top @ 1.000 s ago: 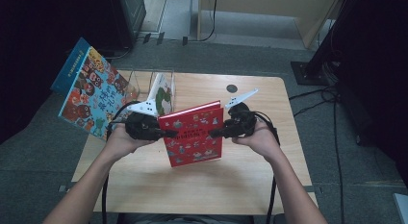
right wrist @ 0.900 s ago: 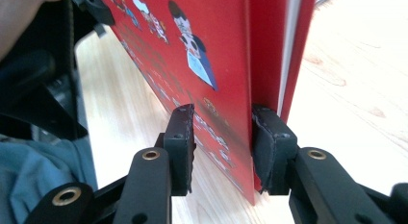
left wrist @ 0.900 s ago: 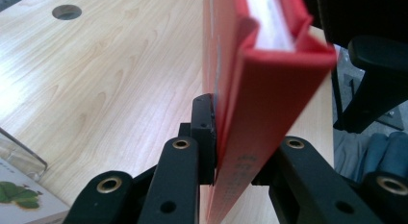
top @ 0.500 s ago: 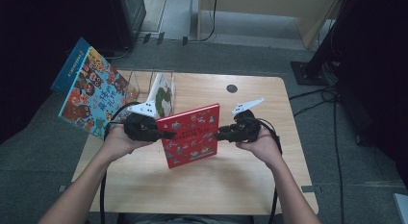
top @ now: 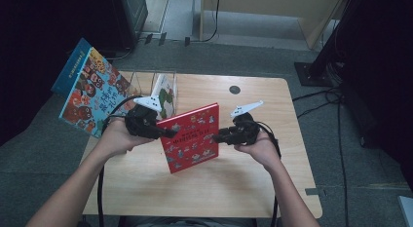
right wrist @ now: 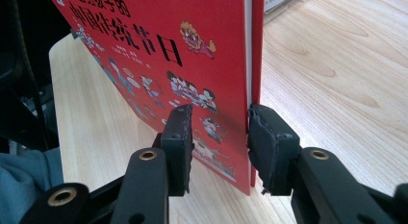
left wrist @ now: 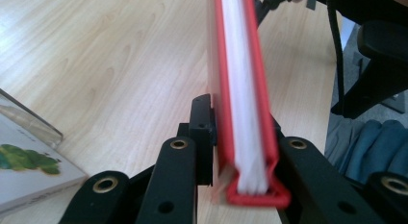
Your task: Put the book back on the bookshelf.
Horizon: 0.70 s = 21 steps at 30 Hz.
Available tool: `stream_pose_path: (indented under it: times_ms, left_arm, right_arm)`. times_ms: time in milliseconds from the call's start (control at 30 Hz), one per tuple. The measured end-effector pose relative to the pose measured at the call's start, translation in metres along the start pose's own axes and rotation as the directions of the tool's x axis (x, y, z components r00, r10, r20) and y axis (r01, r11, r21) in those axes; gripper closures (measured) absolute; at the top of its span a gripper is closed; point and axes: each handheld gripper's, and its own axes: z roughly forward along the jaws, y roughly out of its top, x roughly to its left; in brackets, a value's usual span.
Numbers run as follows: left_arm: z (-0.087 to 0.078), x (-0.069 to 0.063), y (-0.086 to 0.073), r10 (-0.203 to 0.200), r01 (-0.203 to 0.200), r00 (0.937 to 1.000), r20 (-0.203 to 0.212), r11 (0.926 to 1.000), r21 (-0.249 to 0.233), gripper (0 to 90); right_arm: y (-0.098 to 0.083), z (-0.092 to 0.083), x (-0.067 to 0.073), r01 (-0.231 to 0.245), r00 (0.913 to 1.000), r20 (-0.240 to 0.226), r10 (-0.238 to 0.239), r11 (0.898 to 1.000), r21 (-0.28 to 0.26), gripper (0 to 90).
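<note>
The red book point(top: 191, 138) is held tilted above the desk point(top: 229, 188). Its left edge is pinched by the left tool point(top: 163, 133), whose jaws have just been opening slightly yet are pressed on both covers in the left gripper view. The right tool point(top: 220, 136) is spread, jaws astride the right edge without gripping; the cover print is seen in its view.

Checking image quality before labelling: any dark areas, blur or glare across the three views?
High view: dim, corners near black, red book legible. Left gripper view: bright, book's near edge soft, table sharp. Right gripper view: cover crisp, left margin dark, mild sheen on wood.
</note>
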Motion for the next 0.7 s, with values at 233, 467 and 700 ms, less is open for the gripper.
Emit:
stream_pose_path:
  times_ms: [233,467,700]
  left_arm:
    - [0.001,0.002,0.02,0.014,-0.014,0.9999,-0.001,0.9962,0.086,78.4]
    - [0.0,0.002,0.021,0.01,-0.01,0.9999,-0.005,0.9978,0.065,80.3]
    - [-0.019,0.003,0.024,-0.042,0.041,0.9988,-0.025,0.9991,-0.003,80.7]
  right_arm:
    - [0.0,0.0,-0.001,-0.001,1.0,0.009,0.001,1.0,0.002,61.3]
    - [-0.008,-0.002,-0.003,0.027,0.9975,0.064,-0.029,0.999,0.023,59.8]
    - [-0.03,0.0,-0.01,0.101,0.9858,0.131,-0.104,0.994,0.03,56.2]
